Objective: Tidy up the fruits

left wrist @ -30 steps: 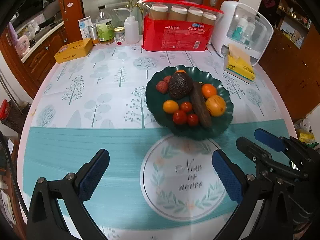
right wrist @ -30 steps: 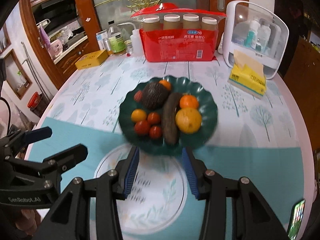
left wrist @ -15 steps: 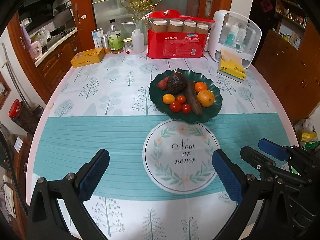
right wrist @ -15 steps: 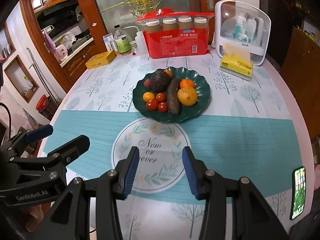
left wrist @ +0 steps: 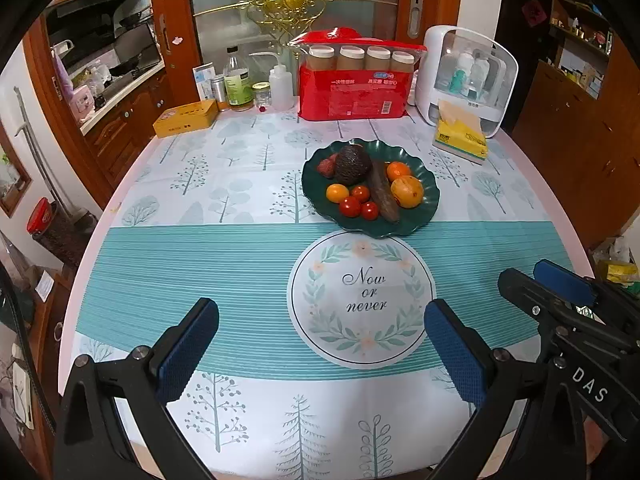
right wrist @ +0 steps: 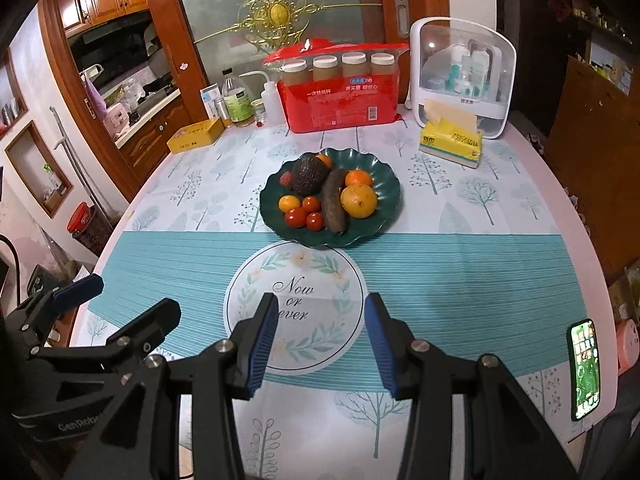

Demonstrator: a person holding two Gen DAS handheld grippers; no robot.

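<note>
Both grippers have pulled back from the plate (left wrist: 428,200) since the earlier frames, so more tabletop (left wrist: 224,264) shows around it. That plate is dark green with a scalloped rim and sits beyond the round "Now or never" print. On it lie a rough, dark avocado (left wrist: 352,165), a long brownish cucumber (left wrist: 385,197), a large orange (left wrist: 407,191), a smaller one (left wrist: 398,169) behind it, a little yellow-orange fruit (left wrist: 337,193), three glossy red tomatoes (left wrist: 350,206) and a reddish fruit (left wrist: 326,168) partly hidden by the avocado.

The left gripper (left wrist: 320,354) hangs over the near edge, its ribbed blue fingers (left wrist: 186,354) wide apart and empty. The right gripper (right wrist: 320,340) has its fingers (right wrist: 262,344) apart too, less widely. A phone (right wrist: 584,368) lies at the table's right edge.
</note>
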